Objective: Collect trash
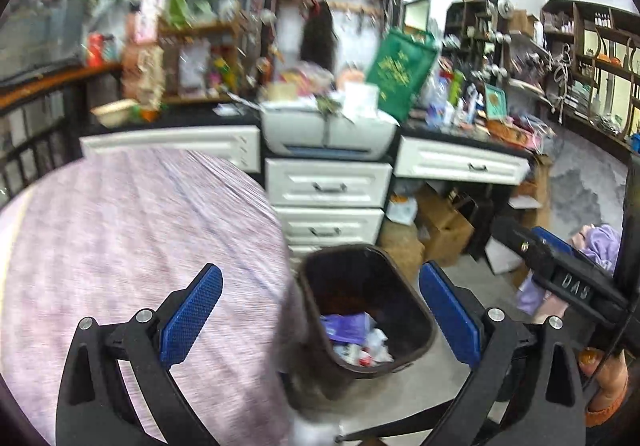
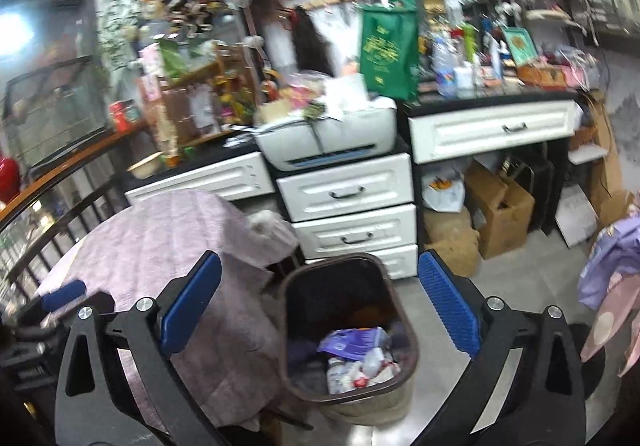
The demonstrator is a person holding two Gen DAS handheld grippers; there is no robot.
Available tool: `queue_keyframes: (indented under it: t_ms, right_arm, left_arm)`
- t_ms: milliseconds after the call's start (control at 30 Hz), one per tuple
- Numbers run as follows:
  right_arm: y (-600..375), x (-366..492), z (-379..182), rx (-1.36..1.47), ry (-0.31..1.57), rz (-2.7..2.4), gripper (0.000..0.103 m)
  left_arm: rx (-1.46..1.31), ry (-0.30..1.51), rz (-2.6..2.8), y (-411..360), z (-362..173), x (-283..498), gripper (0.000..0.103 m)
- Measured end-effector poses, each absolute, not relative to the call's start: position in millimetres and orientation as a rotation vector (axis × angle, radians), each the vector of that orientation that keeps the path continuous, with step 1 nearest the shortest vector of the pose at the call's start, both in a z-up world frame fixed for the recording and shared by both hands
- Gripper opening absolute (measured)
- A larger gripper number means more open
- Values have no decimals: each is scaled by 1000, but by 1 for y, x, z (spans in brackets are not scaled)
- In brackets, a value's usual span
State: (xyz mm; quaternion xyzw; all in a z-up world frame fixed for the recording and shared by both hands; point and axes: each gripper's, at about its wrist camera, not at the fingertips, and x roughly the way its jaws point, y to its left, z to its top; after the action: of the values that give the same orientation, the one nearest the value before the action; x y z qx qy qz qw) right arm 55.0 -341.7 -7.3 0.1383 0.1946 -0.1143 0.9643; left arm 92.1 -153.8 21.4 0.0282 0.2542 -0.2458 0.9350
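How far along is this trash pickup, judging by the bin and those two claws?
Some looks done: the brown bin on the floor already holds a purple wrapper and crumpled white packets. Nothing is in hand: the left gripper and right gripper both stand open and empty above the bin. The cloth-covered table beside it shows no trash in these views, so what is left is unclear.

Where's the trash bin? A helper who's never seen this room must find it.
Find the white drawer stack under the printer. On the floor in front, beside the purple-clothed table, stands the trash bin: dark brown, open-topped, with wrappers inside, unlike the cardboard boxes nearby.
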Motion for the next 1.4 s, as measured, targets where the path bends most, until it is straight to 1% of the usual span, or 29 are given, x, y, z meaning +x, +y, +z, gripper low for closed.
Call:
queue_keyframes:
  t_ms: [167,400,533,667,1400]
  right_arm:
    - [-297,35,1,200,354,-177,97]
    - [-258,5,6,131,291,-131,97]
    - [-249,-13,6,109,215,-126,97]
    - [-251,-19,4,108,164,-132,97]
    - [-253,-15,-1,99,180,-126,97]
  left_arm:
    - [80,406,-403,-119,38,62,98]
    - [37,370,-324,-74,36,32,98]
    - [3,328,-282,-57,34,15,98]
    - [-25,308,-271,-49,36,13,98]
    - [-49,298,-260,-38,33,12,98]
